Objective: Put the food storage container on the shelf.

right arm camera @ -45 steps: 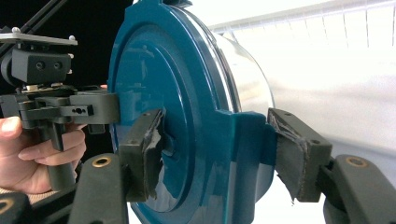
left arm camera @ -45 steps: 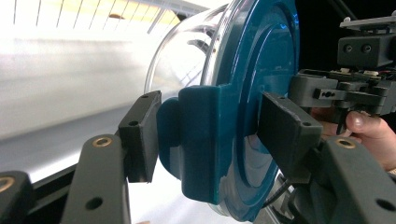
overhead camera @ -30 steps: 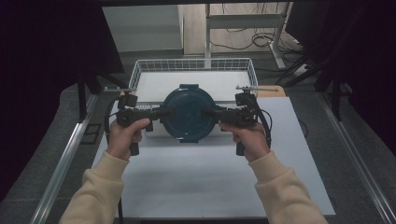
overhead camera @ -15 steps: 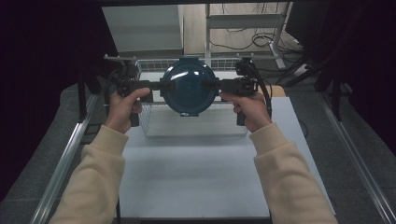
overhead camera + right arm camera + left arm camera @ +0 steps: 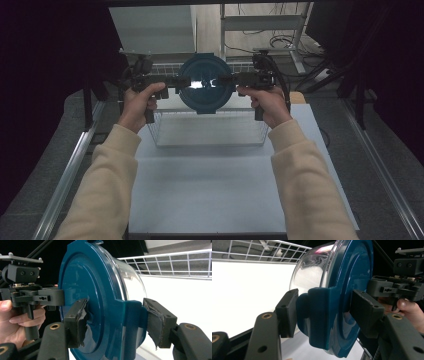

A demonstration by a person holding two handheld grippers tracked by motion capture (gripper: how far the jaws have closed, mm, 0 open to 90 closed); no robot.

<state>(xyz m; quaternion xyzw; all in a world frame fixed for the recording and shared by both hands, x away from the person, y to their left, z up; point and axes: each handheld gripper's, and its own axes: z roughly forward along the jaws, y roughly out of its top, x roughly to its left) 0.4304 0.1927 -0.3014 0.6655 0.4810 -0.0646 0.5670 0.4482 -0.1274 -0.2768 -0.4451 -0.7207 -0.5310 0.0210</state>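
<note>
Holding a round container with a blue lid (image 5: 205,85) up in the air between them, both grippers clamp side tabs of the lid. Left gripper (image 5: 176,83) grasps the lid's left tab, right gripper (image 5: 231,79) grasps the right tab. Container sits tipped on edge, lid face toward the person, above the wire basket (image 5: 210,131) at the far edge of the white table (image 5: 210,195).

High view: lid reads as a flat blue disc with glare across the middle; clear bowl part behind it is hidden. Left hand (image 5: 137,102) and right hand (image 5: 267,102) wrap the grips, cream sleeves (image 5: 107,185) come in from the bottom edge.

Left gripper view: jaws pinch the blue tab (image 5: 322,315), one pad on each face. The clear bowl (image 5: 312,272) shows behind the lid here, with white table and basket wire (image 5: 259,250) beyond. The other gripper (image 5: 402,287) and a fingertip sit at the right edge, cut off.

Right gripper view: jaws closed on the opposite tab (image 5: 131,320); pad covering (image 5: 83,322) on the near jaw is torn and ragged. Clear bowl wall (image 5: 130,277) visible, basket rim (image 5: 172,261) at the upper right. The far gripper (image 5: 32,297) and hand are partly cut off at the left.

Bowl contents cannot be made out in any view.
</note>
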